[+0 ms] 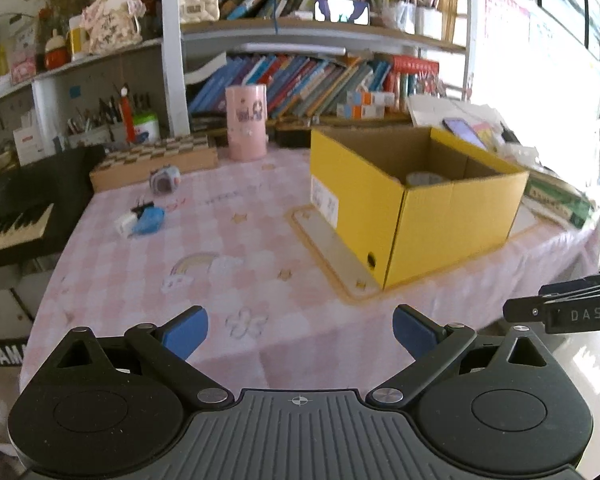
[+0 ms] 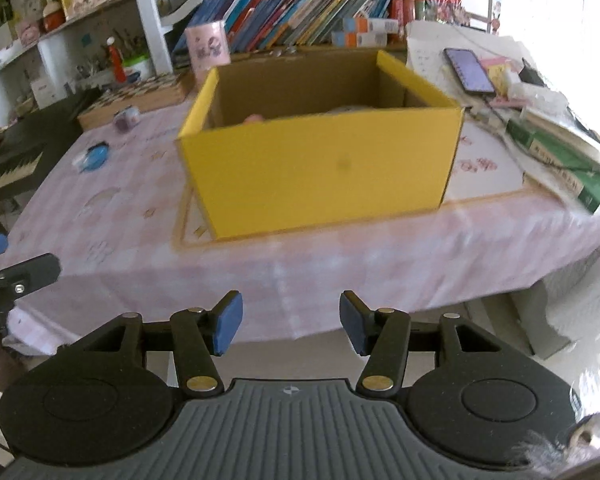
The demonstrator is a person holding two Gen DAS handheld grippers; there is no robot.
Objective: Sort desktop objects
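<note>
A yellow cardboard box stands open-topped on the pink checked tablecloth, with a pale round thing inside. On the cloth's left lie a blue and white object and a small grey-purple cube toy. My left gripper hangs open over the near table edge, nothing between its blue pads. My right gripper is open and empty too, held before the table's front edge, facing the box.
A pink cup and a wooden chessboard box sit at the back. A keyboard piano stands left of the table. A phone, papers and green books crowd the right. Bookshelves fill the background.
</note>
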